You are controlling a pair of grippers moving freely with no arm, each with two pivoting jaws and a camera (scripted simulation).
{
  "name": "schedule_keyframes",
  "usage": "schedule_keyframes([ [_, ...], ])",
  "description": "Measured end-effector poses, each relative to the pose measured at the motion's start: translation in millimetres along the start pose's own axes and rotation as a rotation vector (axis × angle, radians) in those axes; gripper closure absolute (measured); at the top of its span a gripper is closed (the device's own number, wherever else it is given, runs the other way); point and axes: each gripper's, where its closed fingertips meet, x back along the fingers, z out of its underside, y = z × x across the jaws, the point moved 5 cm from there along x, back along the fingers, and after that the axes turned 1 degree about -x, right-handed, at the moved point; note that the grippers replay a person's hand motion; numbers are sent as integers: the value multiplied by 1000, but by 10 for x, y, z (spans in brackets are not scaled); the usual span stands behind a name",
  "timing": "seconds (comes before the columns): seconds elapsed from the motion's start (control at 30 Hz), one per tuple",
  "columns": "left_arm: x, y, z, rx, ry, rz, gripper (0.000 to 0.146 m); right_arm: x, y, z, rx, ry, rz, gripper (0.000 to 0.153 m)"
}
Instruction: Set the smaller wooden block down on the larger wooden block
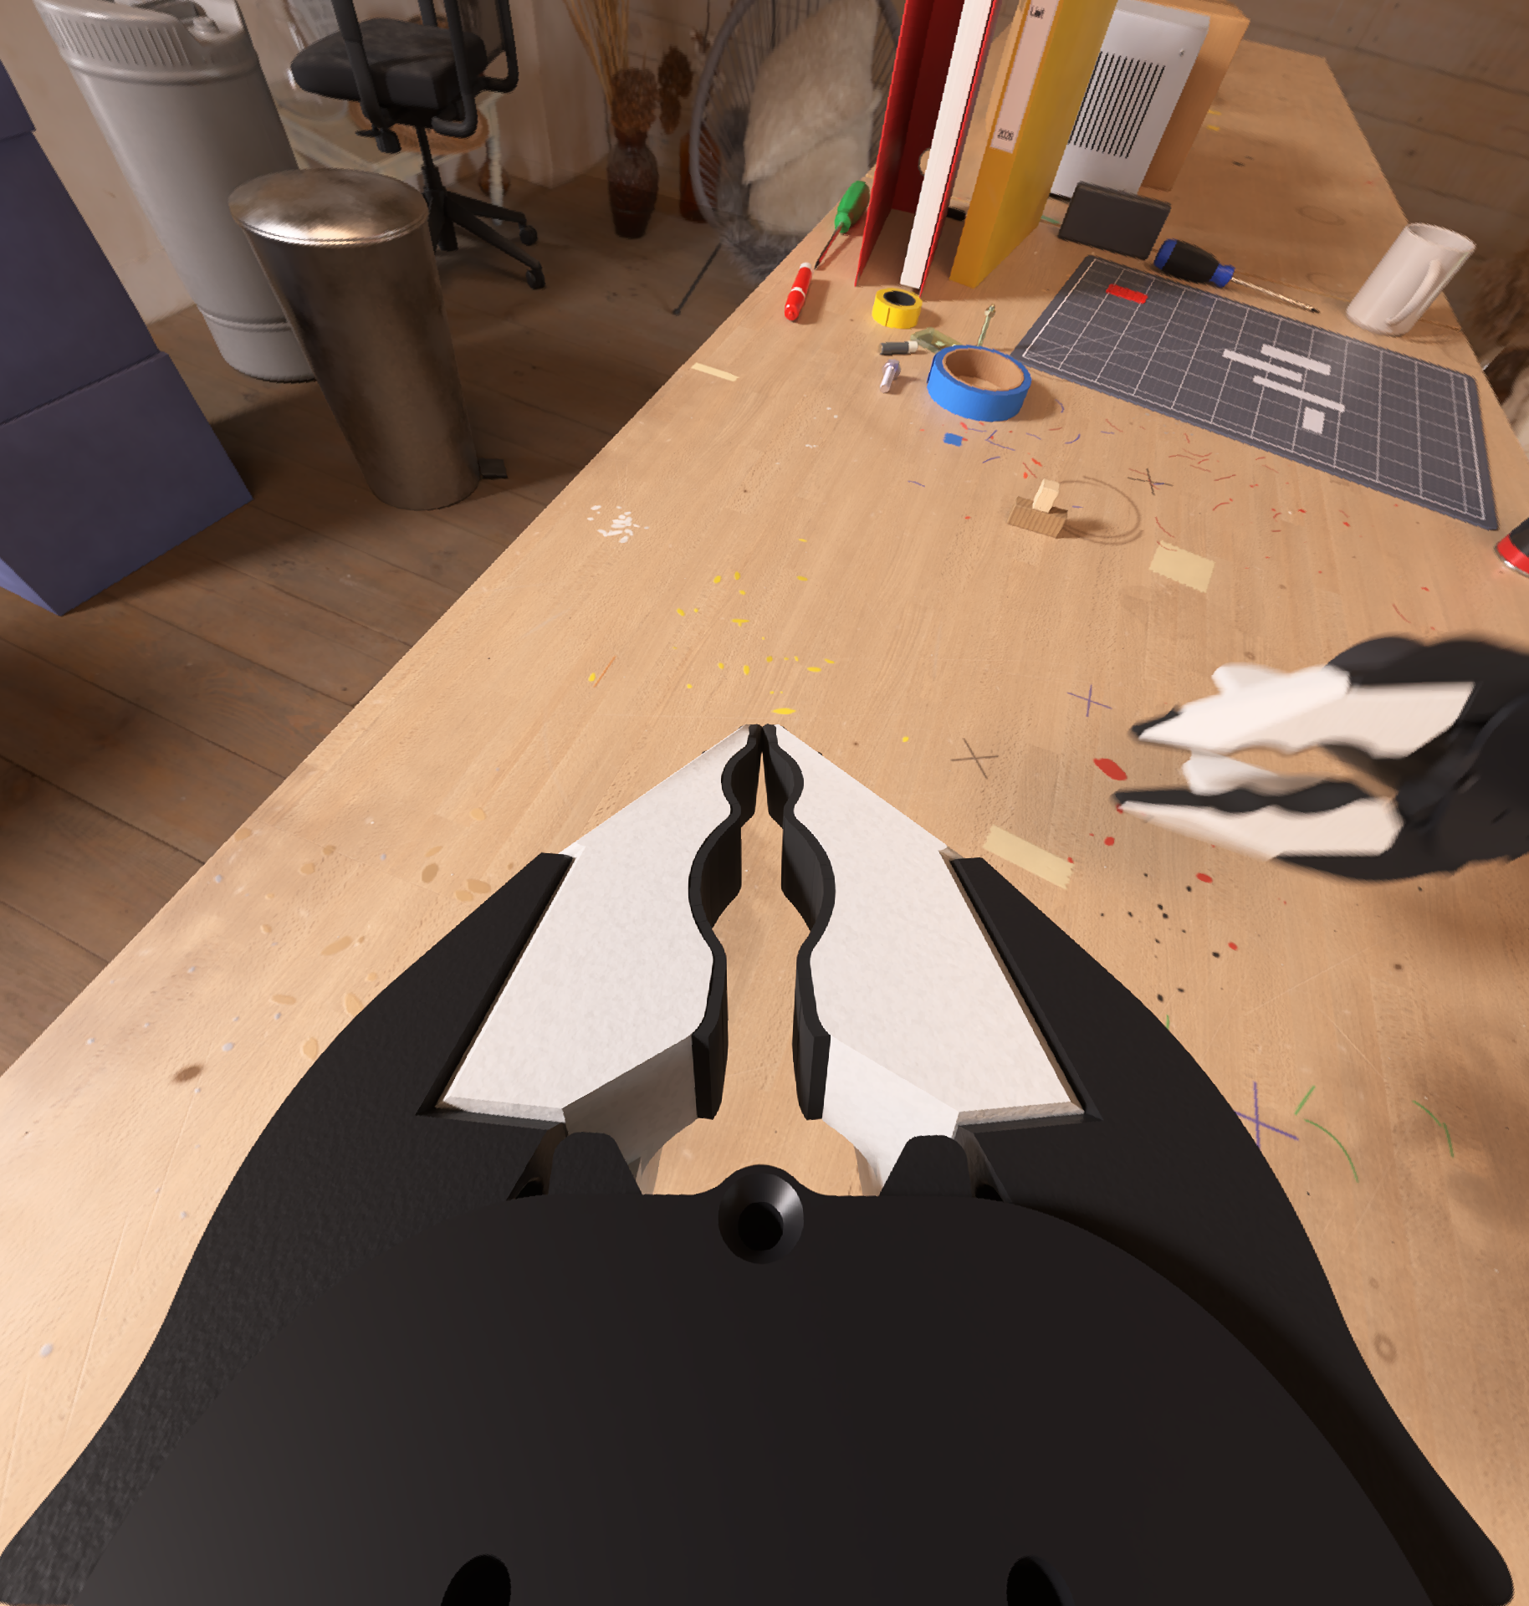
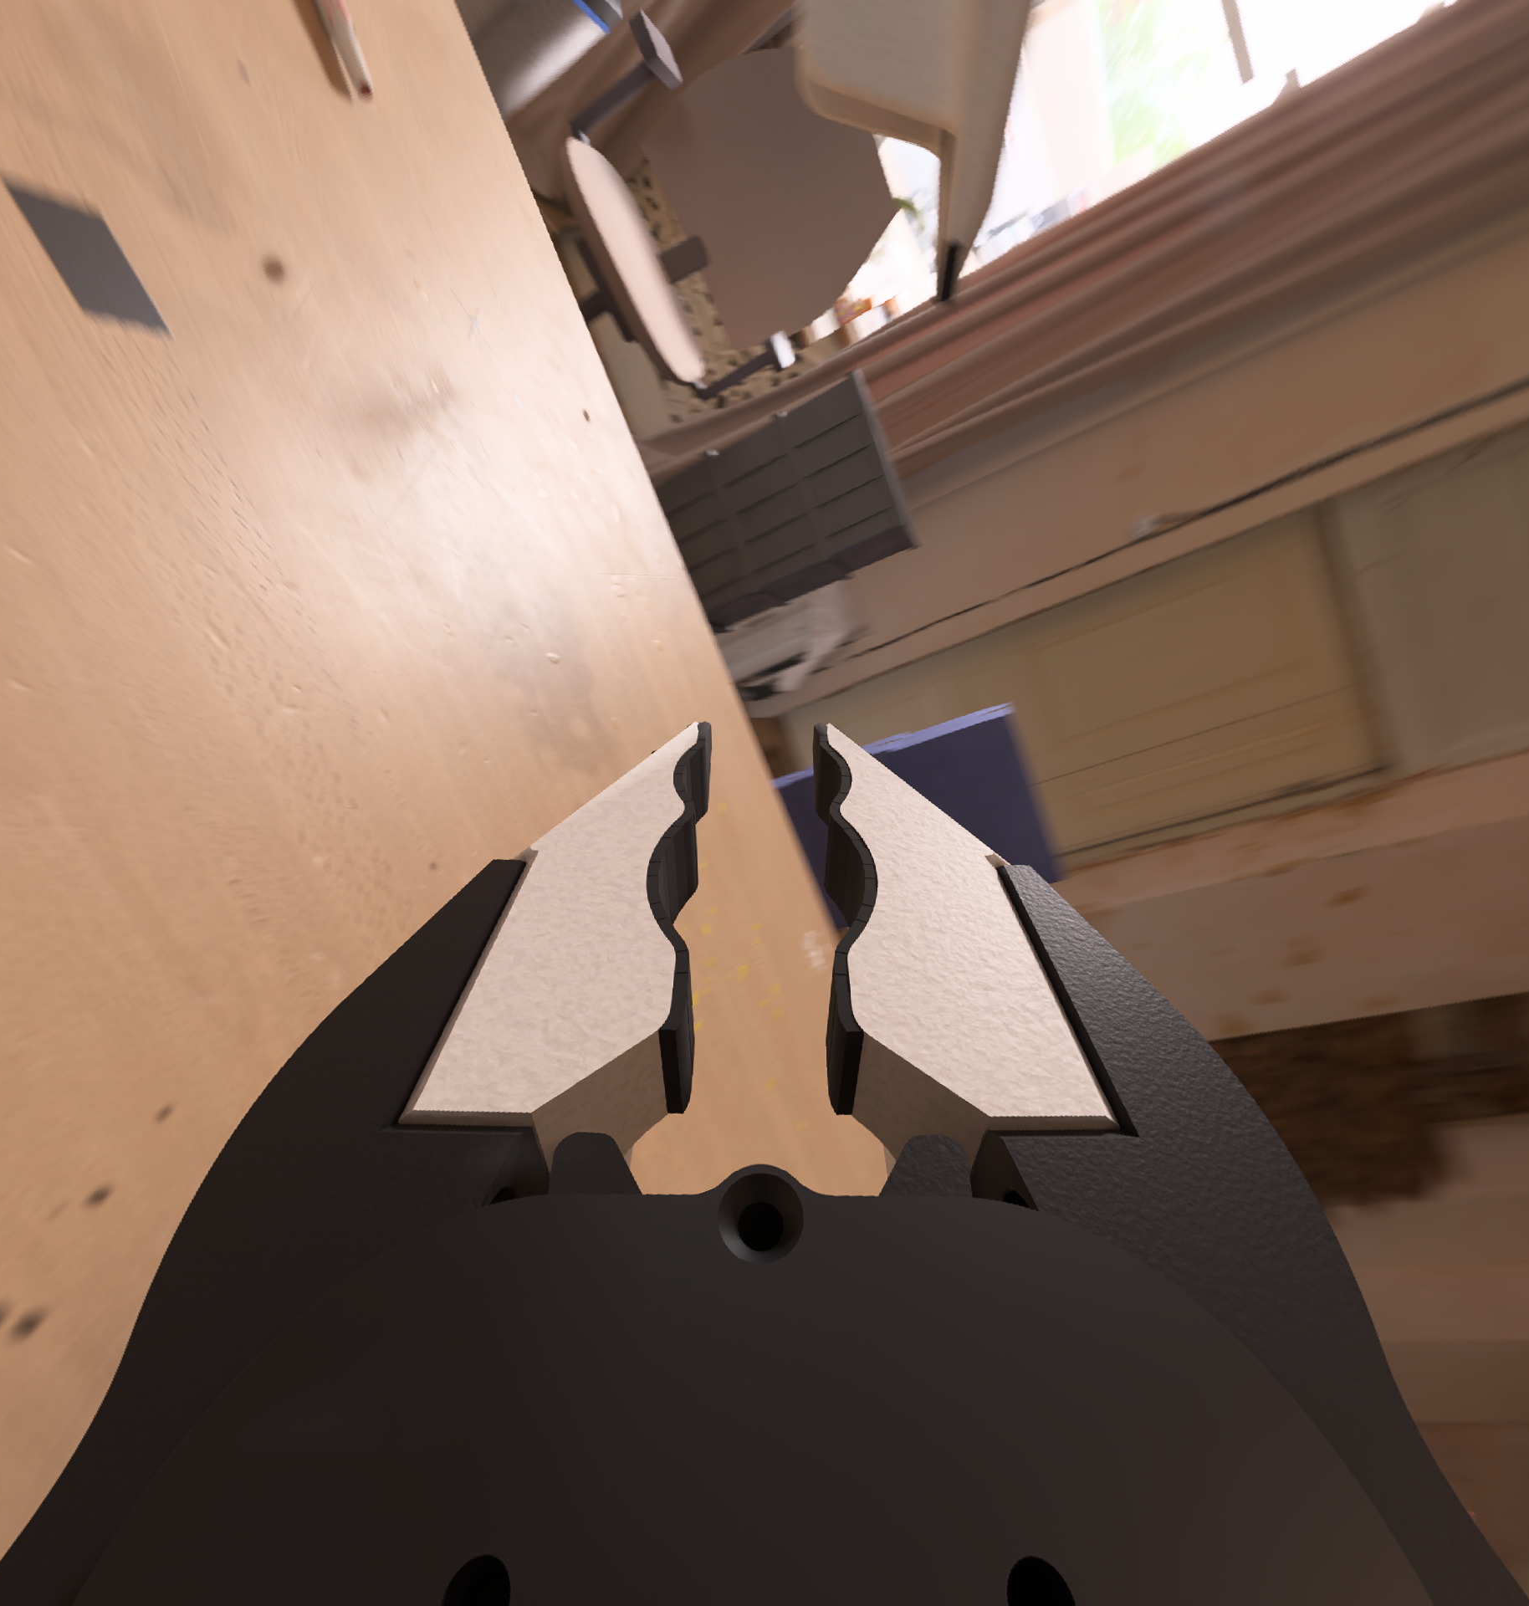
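1. Small block (image 1: 1045,495) sits on big block (image 1: 1037,518), at 1 o'clock from left gripper (image 1: 761,730), well apart.
2. Left gripper: tips closed, empty, over bare table (image 1: 570,782); edge at 9 o'clock.
3. Right gripper (image 1: 1126,765) at 3 o'clock: narrow gap, empty, blurred.

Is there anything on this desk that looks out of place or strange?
The smaller wooden block already sits on the larger wooden block, tilted rather than flat. Neither tool holds anything: the left tool is shut, the right tool open.
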Motion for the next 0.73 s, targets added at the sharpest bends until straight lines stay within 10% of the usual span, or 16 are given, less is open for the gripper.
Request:
schedule_keyframes([
  [0.13, 0, 7, 3, 6, -7, 13, 146, -283, 309, -81, 285, -22, 191, 134],
  [0.47, -3, 5, 2, 3, -6, 14, 146, -680, 485, -12, 398, 36, 229, 134],
  [0.73, -4, 8, 3, 6, -9, 20, 146, -387, 546, -132, 391, 8, 162, 143],
])
